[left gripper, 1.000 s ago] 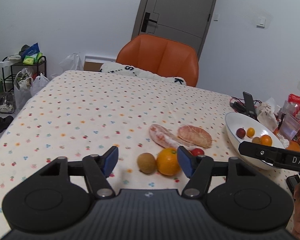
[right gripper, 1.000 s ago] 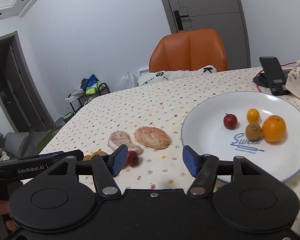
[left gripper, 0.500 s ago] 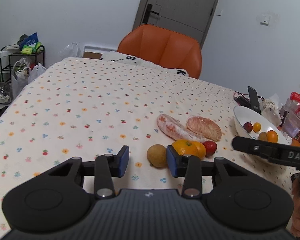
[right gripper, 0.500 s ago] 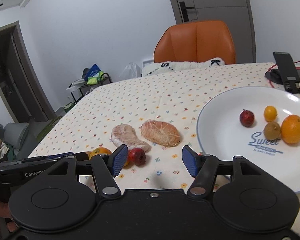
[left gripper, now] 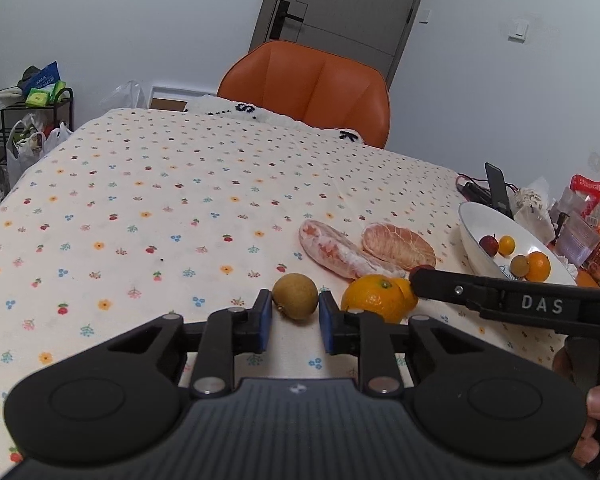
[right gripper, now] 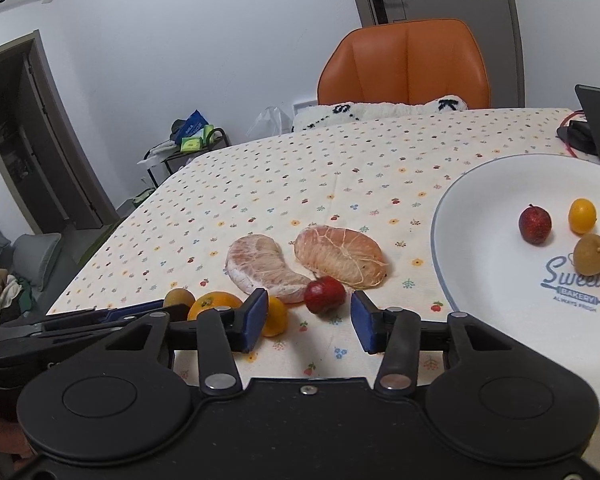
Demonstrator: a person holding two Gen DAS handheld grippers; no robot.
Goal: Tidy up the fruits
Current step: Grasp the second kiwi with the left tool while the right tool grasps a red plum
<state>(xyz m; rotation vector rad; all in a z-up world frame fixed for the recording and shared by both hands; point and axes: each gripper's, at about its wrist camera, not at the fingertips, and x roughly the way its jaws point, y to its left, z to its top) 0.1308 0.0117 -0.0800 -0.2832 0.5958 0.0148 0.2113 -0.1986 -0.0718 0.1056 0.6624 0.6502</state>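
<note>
- left gripper (left gripper: pixel 293 320): jaws narrowed round the brown kiwi (left gripper: pixel 295 297), one blue pad on either side of it. Pads look just at the skin, but real contact can't be told. Kiwi sits on the tablecloth (left gripper: pixel 180 200), not lifted.
- Key relation, left side: kiwi lies dead ahead between the fingertips, at the far end of the pads, not deep in the jaws. Roundish fruit, so no long axis to matter. Judgement: closing a little more should secure it, though a grip so near the tips may slip.
- right gripper (right gripper: pixel 310 320): jaws wide apart, holding nothing. Small red fruit (right gripper: pixel 325 289) sits just beyond the gap, about centred, nearer the left pad's side than the right.
- Small orange fruit (right gripper: pixel 275 316) is tucked right beside the right gripper's left pad; closing could nudge it.
- Large orange (left gripper: pixel 374 297) lies just right of the kiwi, close to the left gripper's right finger.
- Two peeled pomelo pieces (right gripper: pixel 266 268) and (right gripper: pixel 340 257) lie farther off, side by side, long axes running roughly left-right.
- White plate (right gripper: pixel 460 216) sits to the right, already holding four fruits; nearer the right gripper than the left.
- Judgement: the right hand has the shorter carry to the plate, while the left must cross over the loose fruit.
</note>
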